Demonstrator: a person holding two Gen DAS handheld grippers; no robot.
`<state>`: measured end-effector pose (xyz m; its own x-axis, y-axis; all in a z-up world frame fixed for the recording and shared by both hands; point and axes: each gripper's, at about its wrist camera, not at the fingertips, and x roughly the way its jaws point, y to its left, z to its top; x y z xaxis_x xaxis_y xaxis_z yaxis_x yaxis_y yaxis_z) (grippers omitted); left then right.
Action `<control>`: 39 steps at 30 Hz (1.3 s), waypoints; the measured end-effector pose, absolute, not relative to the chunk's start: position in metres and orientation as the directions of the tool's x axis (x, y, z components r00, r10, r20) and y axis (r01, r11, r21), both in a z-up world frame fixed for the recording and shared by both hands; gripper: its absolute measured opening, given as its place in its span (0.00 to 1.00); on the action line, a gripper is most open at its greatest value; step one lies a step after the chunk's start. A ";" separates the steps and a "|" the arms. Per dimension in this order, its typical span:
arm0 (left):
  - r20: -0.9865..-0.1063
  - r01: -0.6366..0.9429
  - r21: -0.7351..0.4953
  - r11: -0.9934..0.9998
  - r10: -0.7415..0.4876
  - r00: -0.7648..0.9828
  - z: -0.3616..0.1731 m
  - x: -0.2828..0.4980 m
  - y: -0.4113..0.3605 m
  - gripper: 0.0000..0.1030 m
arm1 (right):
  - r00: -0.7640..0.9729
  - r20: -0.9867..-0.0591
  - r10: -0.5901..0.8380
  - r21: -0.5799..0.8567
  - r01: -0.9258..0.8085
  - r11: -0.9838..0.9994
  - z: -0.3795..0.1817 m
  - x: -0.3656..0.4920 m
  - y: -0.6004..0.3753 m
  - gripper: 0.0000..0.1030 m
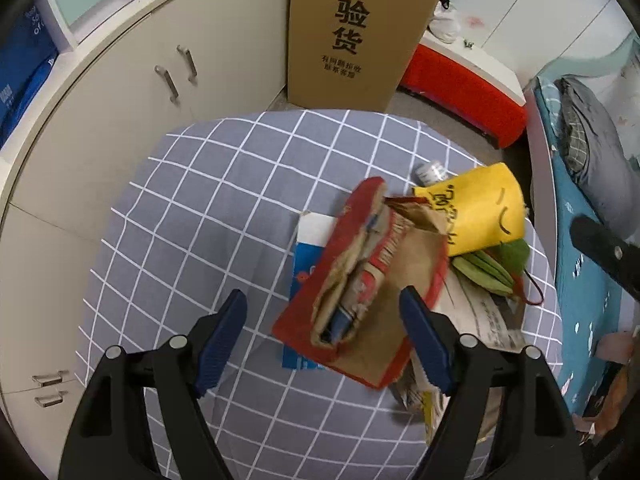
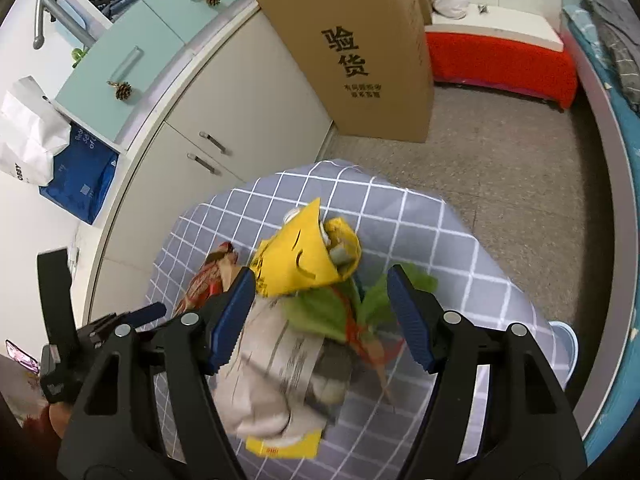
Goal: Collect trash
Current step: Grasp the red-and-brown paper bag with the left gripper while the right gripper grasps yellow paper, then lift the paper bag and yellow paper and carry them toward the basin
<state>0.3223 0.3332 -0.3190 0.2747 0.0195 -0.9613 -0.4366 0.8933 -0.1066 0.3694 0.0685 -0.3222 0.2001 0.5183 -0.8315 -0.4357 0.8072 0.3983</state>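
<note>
Left gripper (image 1: 322, 322): your jaws stand spread, holding nothing, over the torn red carton (image 1: 356, 280); its right finger covers part of the carton's edge.
Right gripper (image 2: 320, 298): your jaws are spread and empty above the heap; the crumpled paper (image 2: 276, 364) beneath is blurred.
Trash: piled on the checked cloth (image 1: 208, 208); yellow wrapper (image 2: 298, 258) on top, green scraps (image 2: 320, 312) under it.
Hidden: a blue-and-white pack (image 1: 310, 240) lies mostly under the carton; the capped thing (image 1: 430, 171) behind the wrapper is hard to identify.
Background: cardboard box (image 1: 356, 32) standing on the floor, its top cut off.
</note>
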 end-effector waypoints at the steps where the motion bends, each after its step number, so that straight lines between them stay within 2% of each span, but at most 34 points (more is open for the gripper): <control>1: -0.961 -0.441 -0.107 0.891 0.020 0.274 -0.321 0.324 0.335 0.70 | 0.192 -0.834 0.517 0.399 -0.437 0.806 -0.326 0.374 0.072 0.66; 8: -0.956 -0.426 -0.149 0.892 -0.020 0.292 -0.325 0.329 0.336 0.55 | 0.108 -0.842 0.528 0.417 -0.488 0.766 -0.352 0.395 0.101 0.66; 10: -0.955 -0.422 -0.160 0.893 -0.031 0.296 -0.326 0.331 0.335 0.48 | 0.084 -0.846 0.527 0.421 -0.500 0.757 -0.358 0.396 0.109 0.63; 11: -0.953 -0.420 -0.166 0.892 -0.037 0.299 -0.326 0.331 0.334 0.45 | 0.073 -0.849 0.524 0.422 -0.504 0.754 -0.359 0.395 0.111 0.55; 12: -0.951 -0.415 -0.178 0.892 -0.047 0.307 -0.325 0.332 0.333 0.38 | 0.059 -0.849 0.524 0.427 -0.507 0.749 -0.361 0.395 0.113 0.48; 13: -0.949 -0.409 -0.186 0.893 -0.055 0.311 -0.325 0.332 0.332 0.34 | 0.048 -0.848 0.528 0.434 -0.507 0.744 -0.362 0.395 0.114 0.45; 15: -0.950 -0.399 -0.172 0.901 -0.044 0.310 -0.324 0.333 0.329 0.30 | 0.026 -0.849 0.527 0.442 -0.511 0.737 -0.363 0.392 0.116 0.32; 16: -0.949 -0.397 -0.171 0.902 -0.042 0.313 -0.323 0.333 0.329 0.27 | 0.010 -0.845 0.535 0.456 -0.510 0.730 -0.364 0.392 0.115 0.31; 18: -0.948 -0.397 -0.166 0.903 -0.035 0.317 -0.321 0.333 0.328 0.24 | -0.014 -0.839 0.544 0.473 -0.514 0.716 -0.365 0.390 0.115 0.20; 19: -0.947 -0.395 -0.166 0.904 -0.035 0.319 -0.321 0.332 0.327 0.20 | -0.032 -0.833 0.553 0.487 -0.518 0.704 -0.364 0.389 0.115 0.19; 24: -0.943 -0.406 -0.157 0.900 -0.015 0.332 -0.313 0.325 0.329 0.18 | -0.092 -0.797 0.597 0.552 -0.513 0.657 -0.357 0.379 0.116 0.08; 27: -0.936 -0.418 -0.160 0.894 -0.003 0.351 -0.304 0.319 0.332 0.17 | -0.097 -0.785 0.612 0.565 -0.519 0.641 -0.348 0.369 0.116 0.04; 39: -0.884 -0.364 -0.202 0.909 -0.010 0.467 -0.249 0.285 0.315 0.17 | 0.037 -0.769 0.638 0.519 -0.546 0.657 -0.292 0.320 0.095 0.03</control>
<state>0.2846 0.3148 -0.2488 0.4670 -0.0101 -0.8842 -0.3637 0.9093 -0.2024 0.3204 0.0947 -0.2924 0.0369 0.6383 -0.7689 -0.5460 0.6573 0.5195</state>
